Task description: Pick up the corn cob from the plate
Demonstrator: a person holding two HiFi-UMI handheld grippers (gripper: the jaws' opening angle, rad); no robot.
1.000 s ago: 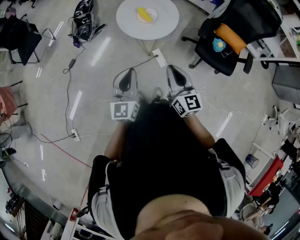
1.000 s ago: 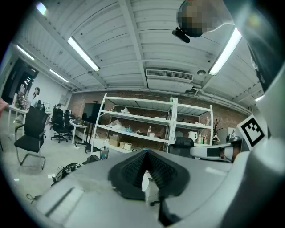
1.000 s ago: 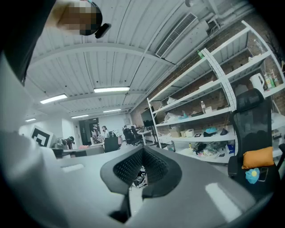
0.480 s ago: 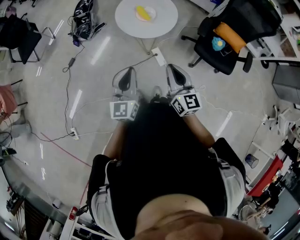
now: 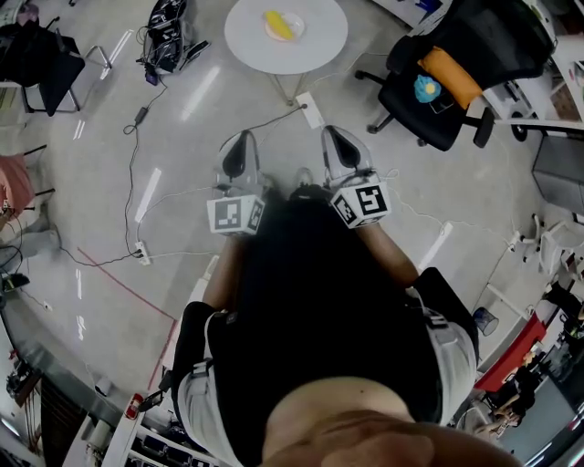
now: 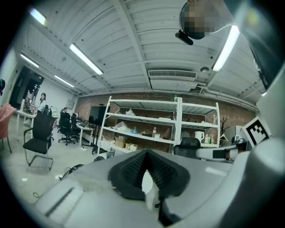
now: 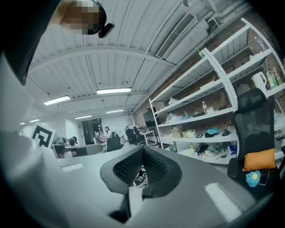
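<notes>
Left hand-held gripper (image 5: 241,139) and right hand-held gripper (image 5: 334,133) are closed, empty; only head view shows corn cob (image 5: 276,25) on plate (image 5: 297,28).

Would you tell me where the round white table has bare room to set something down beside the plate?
The round table is bare left, right and on the near side of the plate holding the corn cob. Only the plate's spot is taken. The far edge is out of frame.
</notes>
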